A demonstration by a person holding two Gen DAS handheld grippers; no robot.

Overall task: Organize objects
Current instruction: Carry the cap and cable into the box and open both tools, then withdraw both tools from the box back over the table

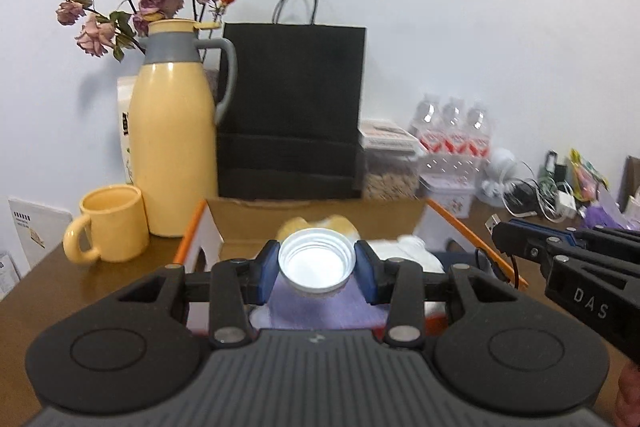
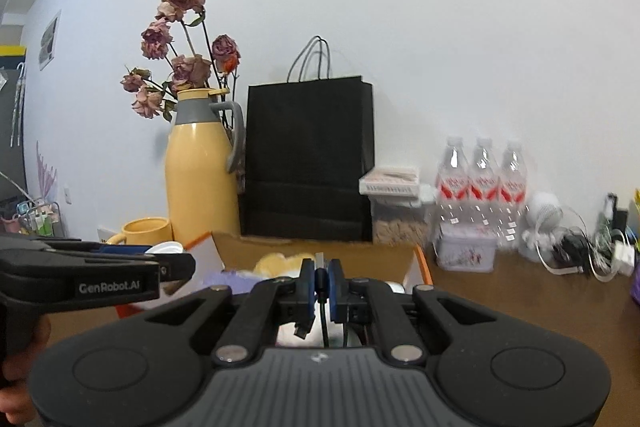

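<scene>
Both grippers alike: matte black plastic linkage arms, silver round pivot screws, blue pads on the fingers [image 1: 267, 269], grey ribbed housing with two round black discs. Left gripper [image 1: 316, 267] reads "GenRobot.AI" in white along its side in the right wrist view. Right gripper [image 2: 320, 281] reads "DAS" in the left wrist view. Bare skin of hand [image 2: 24, 371] behind.

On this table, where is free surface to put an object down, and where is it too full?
Bare wood shows in front of the yellow mug, left of the cardboard box. More shows right of the box, before the white tin and cables. The back row along the wall, from the yellow jug to the water bottles, is crowded.
</scene>
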